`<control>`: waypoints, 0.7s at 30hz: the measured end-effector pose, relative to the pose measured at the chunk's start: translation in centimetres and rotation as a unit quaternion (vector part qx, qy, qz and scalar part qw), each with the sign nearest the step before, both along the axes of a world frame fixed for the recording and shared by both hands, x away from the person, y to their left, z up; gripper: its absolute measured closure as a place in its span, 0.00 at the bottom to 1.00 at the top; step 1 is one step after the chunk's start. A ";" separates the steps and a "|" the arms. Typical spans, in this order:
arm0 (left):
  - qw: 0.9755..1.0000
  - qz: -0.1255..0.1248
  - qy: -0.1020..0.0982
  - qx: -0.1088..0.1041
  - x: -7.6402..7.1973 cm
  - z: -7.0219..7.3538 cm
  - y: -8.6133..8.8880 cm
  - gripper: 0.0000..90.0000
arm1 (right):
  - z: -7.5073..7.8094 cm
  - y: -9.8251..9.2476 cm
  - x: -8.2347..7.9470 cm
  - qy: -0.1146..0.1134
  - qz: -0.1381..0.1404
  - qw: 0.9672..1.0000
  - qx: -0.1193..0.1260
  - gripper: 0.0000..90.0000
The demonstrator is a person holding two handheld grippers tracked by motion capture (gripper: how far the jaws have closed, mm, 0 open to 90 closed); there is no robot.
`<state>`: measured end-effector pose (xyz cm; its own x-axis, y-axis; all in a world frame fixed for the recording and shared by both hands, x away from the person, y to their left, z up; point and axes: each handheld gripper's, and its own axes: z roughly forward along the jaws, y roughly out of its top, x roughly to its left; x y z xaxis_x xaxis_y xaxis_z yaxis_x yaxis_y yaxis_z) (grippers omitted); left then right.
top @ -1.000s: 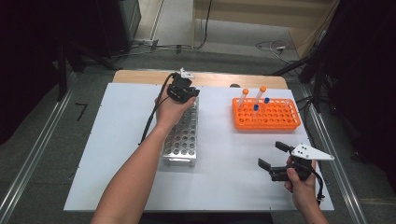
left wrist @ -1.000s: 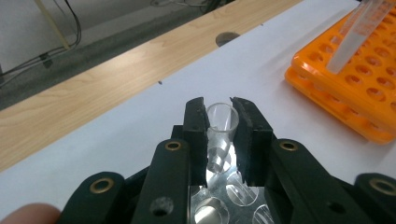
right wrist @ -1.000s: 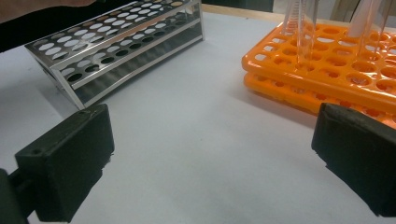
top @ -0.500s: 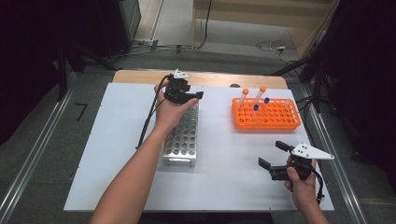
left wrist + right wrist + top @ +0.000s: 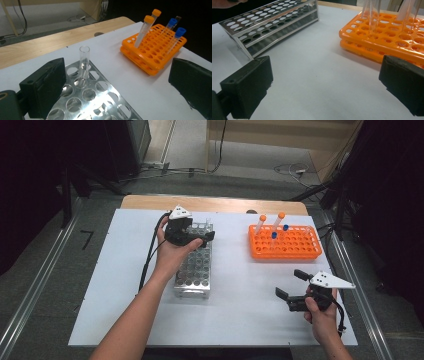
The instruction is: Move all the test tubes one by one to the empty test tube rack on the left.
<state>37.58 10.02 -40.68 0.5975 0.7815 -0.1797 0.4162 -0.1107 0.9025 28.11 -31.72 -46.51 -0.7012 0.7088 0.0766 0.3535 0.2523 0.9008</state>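
Observation:
A metal tube rack (image 5: 192, 270) stands left of centre on the white table. One clear uncapped tube (image 5: 84, 61) stands upright in a far hole of the metal rack (image 5: 100, 100). My left gripper (image 5: 204, 232) hovers over the rack's far end. Its jaws have just been opening and now stand wide in the left gripper view (image 5: 116, 75), with nothing between them and the tube ahead of them. An orange rack (image 5: 292, 245) at the right holds tubes with orange caps (image 5: 262, 218) and blue caps (image 5: 285, 227). My right gripper (image 5: 290, 283) rests at the front right, open and empty (image 5: 324, 75).
The white table top (image 5: 240, 320) has bare room between the two racks and along its front. A wooden strip (image 5: 215, 202) runs along the back edge. Metal rails flank the table, and cables lie on the floor behind it.
My left hand has drawn back toward the person over the metal rack, and its jaws have spread apart. The right hand has stayed still.

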 end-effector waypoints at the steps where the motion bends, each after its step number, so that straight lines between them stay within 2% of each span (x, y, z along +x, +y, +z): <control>1: 1.000 -0.001 -0.002 -0.004 -0.5 0.0 0.1 0.01 | 0.0 0.0 0.0 0.000 0.000 1.000 -0.001 0.00; 6: 1.000 -0.003 -0.017 -0.005 -2.7 -0.1 0.7 0.00 | 0.0 0.1 0.2 0.000 -0.002 1.000 -0.002 0.00; 9: 1.000 -0.004 -0.018 -0.003 -3.9 -0.4 0.9 0.00 | 0.1 0.1 0.3 -0.004 -0.017 1.000 -0.004 0.00; 15: 1.000 -0.002 -0.025 -0.014 -6.3 -1.2 1.4 0.00 | 0.4 -0.6 0.7 -0.003 -0.031 0.999 0.011 0.00; 21: 0.999 -0.006 -0.032 -0.024 -8.4 -1.9 2.0 0.00 | 0.5 -1.2 1.5 -0.003 -0.047 0.999 0.015 0.00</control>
<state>29.14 12.00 -42.55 0.6179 0.7660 -0.1774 0.3558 -0.0712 0.9318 29.65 -32.92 -46.00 -0.6329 0.7685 0.0944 0.3679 0.1911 0.9100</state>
